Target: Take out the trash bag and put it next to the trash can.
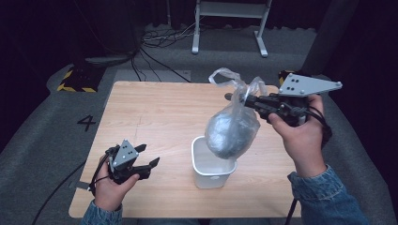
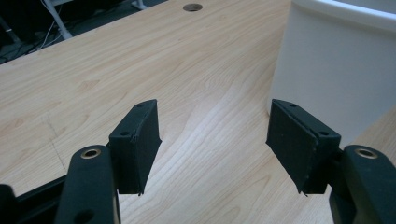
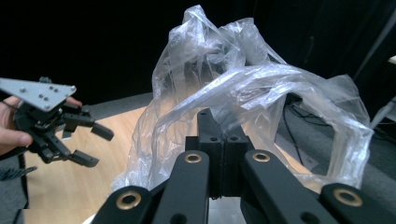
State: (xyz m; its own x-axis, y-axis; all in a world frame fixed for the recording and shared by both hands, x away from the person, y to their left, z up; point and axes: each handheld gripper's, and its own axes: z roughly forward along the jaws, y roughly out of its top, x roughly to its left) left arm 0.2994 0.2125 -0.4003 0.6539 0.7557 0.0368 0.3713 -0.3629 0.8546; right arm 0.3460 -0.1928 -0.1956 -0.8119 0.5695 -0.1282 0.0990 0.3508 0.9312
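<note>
A clear plastic bag (image 1: 231,129) with a dark rounded load hangs in the air, its bottom just over the mouth of a small white bin (image 1: 212,169) on the wooden table. My right gripper (image 1: 238,97) is shut on the bag's crumpled neck (image 3: 224,88), up and to the right of the bin. My left gripper (image 1: 149,157) rests low at the table's front left, open, with nothing between its jaws. The white bin wall (image 2: 327,70) stands close on the right in the left gripper view. My left gripper (image 3: 95,145) shows open at the left of the right gripper view.
The wooden table (image 1: 155,117) has bare surface to the left and behind the bin. A white frame (image 1: 230,18) and loose cables (image 1: 159,42) lie on the grey floor beyond. A yellow-black marked block (image 1: 75,82) sits off the table's far left corner.
</note>
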